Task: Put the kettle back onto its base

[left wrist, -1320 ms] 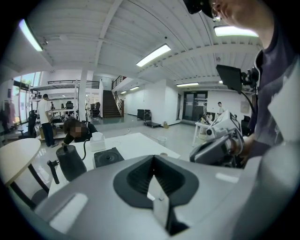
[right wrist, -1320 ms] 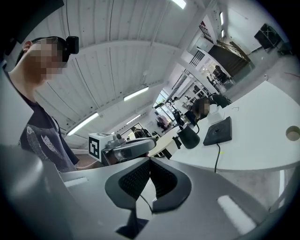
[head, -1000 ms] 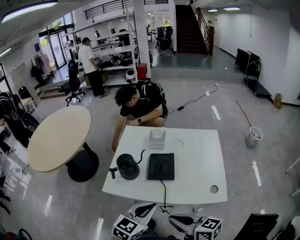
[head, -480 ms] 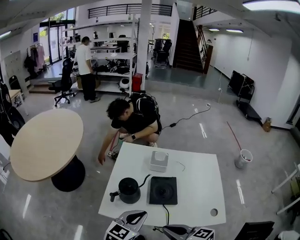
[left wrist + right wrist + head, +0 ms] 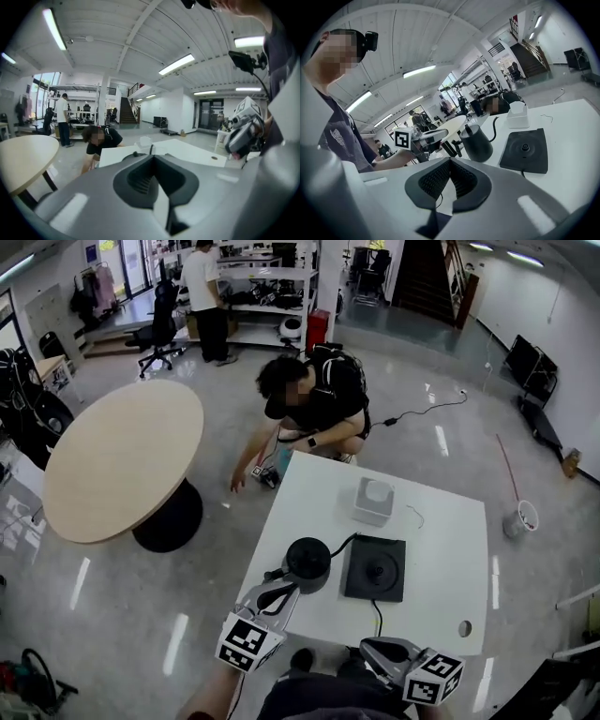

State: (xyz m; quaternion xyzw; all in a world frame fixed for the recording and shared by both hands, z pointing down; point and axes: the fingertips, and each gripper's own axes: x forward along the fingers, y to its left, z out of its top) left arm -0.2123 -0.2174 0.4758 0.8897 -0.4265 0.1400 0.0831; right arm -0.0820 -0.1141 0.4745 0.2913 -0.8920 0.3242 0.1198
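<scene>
Glossy grey floor (image 5: 187,615) spreads through a wide workshop hall with shelving and a staircase at the far end. On the left stands a round beige table (image 5: 122,460). Nearer the camera is a white rectangular table (image 5: 450,521). Beyond its far edge 1 person (image 5: 314,404) crouches, reaching to the floor, and another person (image 5: 208,292) stands by the shelves.

On the white table the black square kettle base (image 5: 375,568) lies flat, its cord (image 5: 378,615) running to the near edge. The black gooseneck kettle (image 5: 307,562) stands upright on the tabletop just left of the base, not on it, its spout toward the base. A white box (image 5: 373,501) sits behind them.

The left gripper (image 5: 281,589) is clenched on nothing, its tip just beside the kettle's handle; contact cannot be told. The right gripper (image 5: 367,649), its 2 jaws also pressed together and empty, hovers at the near edge, apart from the base.
</scene>
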